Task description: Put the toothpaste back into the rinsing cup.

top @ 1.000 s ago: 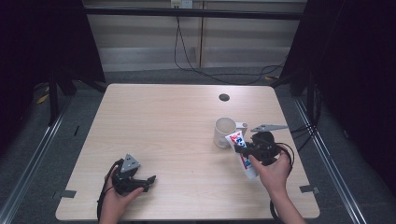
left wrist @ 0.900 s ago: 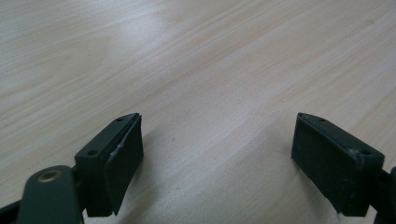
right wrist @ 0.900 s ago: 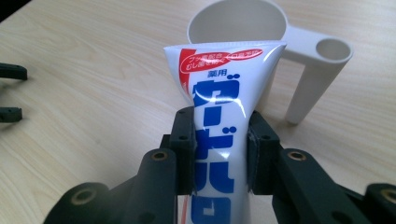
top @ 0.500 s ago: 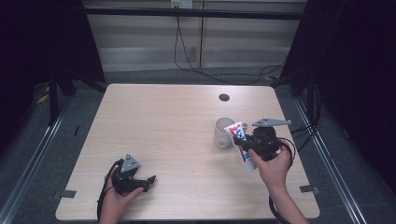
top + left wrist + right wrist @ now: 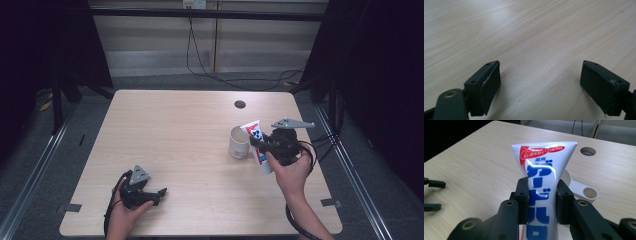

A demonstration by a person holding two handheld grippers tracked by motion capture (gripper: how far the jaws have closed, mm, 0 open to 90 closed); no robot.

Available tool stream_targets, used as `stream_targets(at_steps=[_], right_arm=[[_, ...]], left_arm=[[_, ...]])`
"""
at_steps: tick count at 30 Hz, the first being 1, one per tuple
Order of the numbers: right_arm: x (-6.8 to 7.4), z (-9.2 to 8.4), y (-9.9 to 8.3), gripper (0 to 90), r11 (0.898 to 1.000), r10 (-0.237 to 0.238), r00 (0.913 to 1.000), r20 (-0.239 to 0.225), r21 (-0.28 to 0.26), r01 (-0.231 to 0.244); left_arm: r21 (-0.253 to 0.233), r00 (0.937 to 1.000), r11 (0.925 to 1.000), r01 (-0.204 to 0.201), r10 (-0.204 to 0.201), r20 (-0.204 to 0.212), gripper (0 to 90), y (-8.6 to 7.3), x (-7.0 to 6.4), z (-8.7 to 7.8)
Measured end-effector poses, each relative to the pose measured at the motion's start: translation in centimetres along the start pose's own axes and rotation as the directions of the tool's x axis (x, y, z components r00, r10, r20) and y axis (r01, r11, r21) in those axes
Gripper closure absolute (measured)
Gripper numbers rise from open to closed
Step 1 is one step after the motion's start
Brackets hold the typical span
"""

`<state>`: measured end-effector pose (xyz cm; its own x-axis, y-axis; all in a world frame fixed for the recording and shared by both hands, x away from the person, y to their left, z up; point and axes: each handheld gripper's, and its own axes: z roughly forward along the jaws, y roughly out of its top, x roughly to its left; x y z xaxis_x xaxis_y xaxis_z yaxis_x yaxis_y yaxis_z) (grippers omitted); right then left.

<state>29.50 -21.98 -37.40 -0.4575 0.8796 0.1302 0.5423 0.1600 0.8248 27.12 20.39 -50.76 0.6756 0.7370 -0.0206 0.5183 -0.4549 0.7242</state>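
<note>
While the right gripper [image 5: 261, 146] clamps the toothpaste tube [image 5: 257, 145] mid-body, lifted just beside the white cup [image 5: 239, 143], the step looks like carrying — next, probably, tipping its end into the cup. Left gripper [image 5: 159, 192] rests wide apart, empty, on the table [image 5: 175, 130].

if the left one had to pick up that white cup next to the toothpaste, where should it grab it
Probably the white cup by its rim wall, coming straight down: it stands upright with its mouth open upward, so one jaw can slip inside and one outside. Take the side facing the left hand-held gripper, whose jaws stand open, since the toothpaste tube held in the right hand-held gripper crowds the cup's other side.
</note>
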Motion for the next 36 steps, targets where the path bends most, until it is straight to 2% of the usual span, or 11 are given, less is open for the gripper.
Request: stream_targets(at_steps=[9, 11, 14, 22, 36], right_arm=[[-0.1, 0.0, 0.9, 68.9, 0.999, 0.011, 0.9999, 0.013, -0.052, -0.010], [0.0, 0.0, 1.2, 68.9, 0.998, -0.003, 0.9995, 0.031, -0.064, 0.005], [0.0, 0.1, 1.4, 68.9, 0.998, 0.000, 0.9998, 0.022, -0.069, 0.002], [0.0, 0.6, 1.9, 68.9, 0.996, -0.013, 0.9987, 0.050, -0.086, 0.017], [0.2, 1.4, 3.1, 68.9, 0.991, -0.015, 0.9985, 0.053, -0.129, 0.022]], left_arm=[[0.000, 1.0000, 1.0000, -0.005, 0.005, -0.003, 16.6, 0.0, 0.0, 0.0], [0.000, 1.0000, 1.0000, -0.001, 0.001, -0.001, 16.6, 0.0, 0.0, 0.0], [0.001, 1.0000, 1.0000, -0.005, 0.005, -0.002, 16.6, 0.0, 0.0, 0.0], [-0.001, 1.0000, 1.0000, 0.001, -0.001, -0.001, 16.6, 0.0, 0.0, 0.0], [-0.001, 1.0000, 1.0000, 0.000, 0.000, -0.002, 16.6, 0.0, 0.0, 0.0]])
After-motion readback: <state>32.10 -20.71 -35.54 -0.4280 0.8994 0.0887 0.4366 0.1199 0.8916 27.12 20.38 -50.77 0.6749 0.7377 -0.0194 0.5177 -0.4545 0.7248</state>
